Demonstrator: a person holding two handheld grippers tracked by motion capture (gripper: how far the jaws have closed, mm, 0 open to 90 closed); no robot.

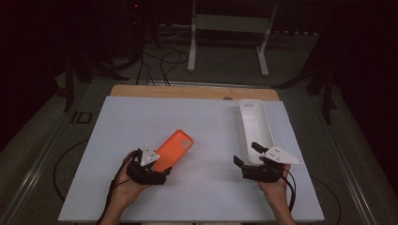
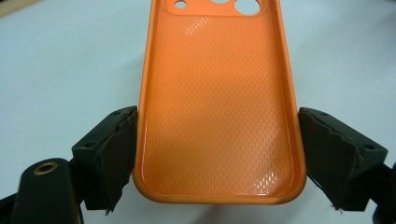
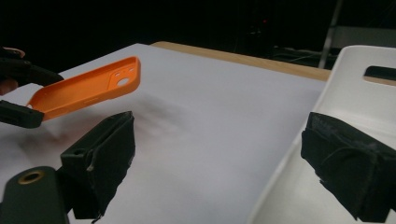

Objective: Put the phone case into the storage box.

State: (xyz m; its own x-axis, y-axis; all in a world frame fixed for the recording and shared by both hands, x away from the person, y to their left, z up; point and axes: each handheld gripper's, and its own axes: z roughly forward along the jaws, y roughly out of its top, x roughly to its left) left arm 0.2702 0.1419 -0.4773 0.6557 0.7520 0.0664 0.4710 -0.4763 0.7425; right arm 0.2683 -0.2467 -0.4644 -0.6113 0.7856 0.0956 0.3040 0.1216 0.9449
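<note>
Left tongs (image 2: 217,154) grip an orange phone case (image 2: 217,107) (dimpled inside, 3 holes); right tongs (image 3: 224,163) gape open.

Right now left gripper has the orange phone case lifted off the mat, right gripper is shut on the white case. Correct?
Not quite. The right gripper is open: its jaws stand wide apart beside the white case, clamping nothing, as the right gripper view shows. The rest holds: the left gripper has the orange phone case by its sides, raised off the mat.
</note>
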